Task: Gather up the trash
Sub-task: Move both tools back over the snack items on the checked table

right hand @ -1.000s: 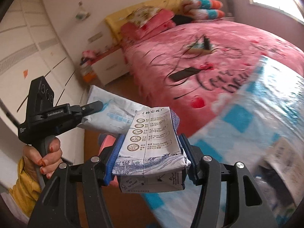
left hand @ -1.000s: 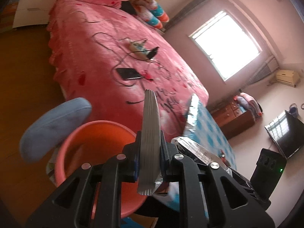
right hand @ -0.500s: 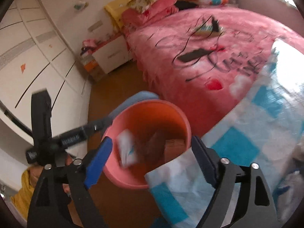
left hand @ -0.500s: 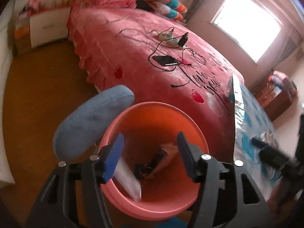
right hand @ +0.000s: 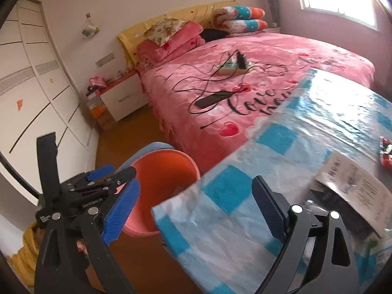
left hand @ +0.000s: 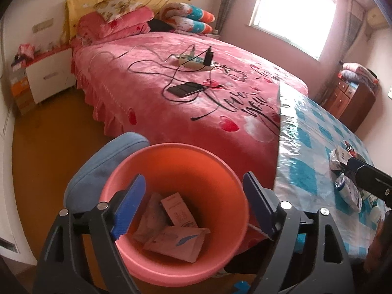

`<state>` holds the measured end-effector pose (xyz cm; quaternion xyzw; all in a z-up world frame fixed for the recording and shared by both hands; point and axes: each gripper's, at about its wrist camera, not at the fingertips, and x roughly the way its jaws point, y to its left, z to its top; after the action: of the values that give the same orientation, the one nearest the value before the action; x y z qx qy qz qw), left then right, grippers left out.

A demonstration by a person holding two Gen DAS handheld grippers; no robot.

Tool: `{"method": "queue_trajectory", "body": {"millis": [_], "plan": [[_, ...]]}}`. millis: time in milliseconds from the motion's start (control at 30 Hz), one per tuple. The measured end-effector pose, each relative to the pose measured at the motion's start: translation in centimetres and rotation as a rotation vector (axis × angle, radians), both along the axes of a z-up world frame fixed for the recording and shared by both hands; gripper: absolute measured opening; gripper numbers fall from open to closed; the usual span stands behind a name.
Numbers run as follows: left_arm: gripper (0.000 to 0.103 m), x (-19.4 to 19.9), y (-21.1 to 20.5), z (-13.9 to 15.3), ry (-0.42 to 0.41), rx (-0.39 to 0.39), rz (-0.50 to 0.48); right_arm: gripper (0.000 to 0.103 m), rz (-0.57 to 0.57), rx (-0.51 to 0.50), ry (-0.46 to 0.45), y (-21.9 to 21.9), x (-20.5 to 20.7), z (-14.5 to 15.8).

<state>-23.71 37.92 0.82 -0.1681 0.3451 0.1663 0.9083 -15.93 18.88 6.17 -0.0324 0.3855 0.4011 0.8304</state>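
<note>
Left gripper (left hand: 193, 207): we hold it over the bin (left hand: 220, 164), jaws wide apart and empty.
Right gripper (right hand: 196, 210): we hold it over the near corner of the desk (right hand: 306, 127), jaws apart, nothing between them.
Bin: an orange-pink tub on the floor, just beside the desk corner and the bed (left hand: 152, 85), with a blue cushion (left hand: 103, 169) against its far-left side.
Trash in bin: we see a carton (left hand: 177, 209) leaning inside and a flattened pack (left hand: 177, 243) lying across the bottom.
Trash on desk: in the right view a paper leaflet (right hand: 355, 186) lies on a dark box, with a red wrapper (right hand: 385, 152) beyond it; in the left view crumpled wrappers (left hand: 343, 174) sit near the right gripper's tip.
Bed: a phone (left hand: 186, 88) and a power strip (left hand: 193, 61) with cables lie on the cover.
</note>
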Motion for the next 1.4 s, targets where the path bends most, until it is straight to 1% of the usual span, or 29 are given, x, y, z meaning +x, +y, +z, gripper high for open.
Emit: {"method": "queue_trajectory", "body": {"millis": [167, 400, 633, 900, 1100, 1400], "plan": [[0.083, 1.3, -2.5, 1.2, -0.008, 0.032, -0.039, 0.092, -0.053, 0.0, -0.011, -2.2, -0.1, -0.1], [0.083, 3.4, -6.0, 2.7, -0.024, 0.031, -0.111, 0.092, -0.132, -0.016, -0.041, -5.3, 0.1, 0.0], [0.083, 4.9, -9.3, 3.5, -0.029, 0.032, -0.172, 0.092, -0.203, -0.005, -0.074, -8.6, 0.5, 0.7], [0.083, 6.3, -12.3, 4.0, -0.018, 0.032, -0.217, 0.092, -0.272, -0.005, -0.113, -11.7, 1.3, 1.0], [0.083, 7.3, -15.0, 4.1, -0.004, 0.054, -0.261, 0.092, -0.318, -0.024, -0.143, -13.8, 1.9, 1.1], [0.083, 8.7, -18.7, 4.2, 0.005, 0.068, -0.319, 0.092, -0.398, -0.026, -0.13, -17.7, 3.3, 0.5]]}}
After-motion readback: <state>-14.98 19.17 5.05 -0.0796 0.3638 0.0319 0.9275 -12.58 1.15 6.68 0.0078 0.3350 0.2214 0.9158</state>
